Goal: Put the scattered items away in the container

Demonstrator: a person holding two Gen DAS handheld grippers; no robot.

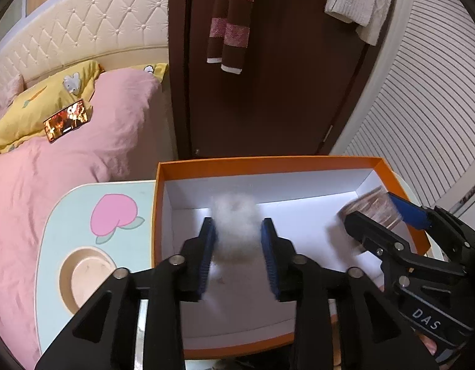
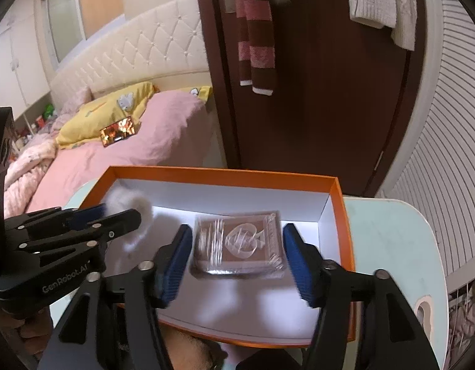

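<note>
Over the orange box [image 1: 299, 162], both spread grippers, left [image 1: 239, 249] and right [image 2: 239, 262], flank a pompom [image 1: 234, 225] and card pack [image 2: 237, 243].

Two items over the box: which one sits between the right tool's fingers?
The card pack, clear-wrapped and flat. The white fluff ball is between the left tool's fingers instead.

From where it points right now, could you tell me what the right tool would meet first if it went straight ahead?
Most likely the clear-wrapped card deck, blurred and lying between the open fingers of the right tool inside the orange box. Beyond it comes the box's white floor, though depth is hard to judge.
</note>
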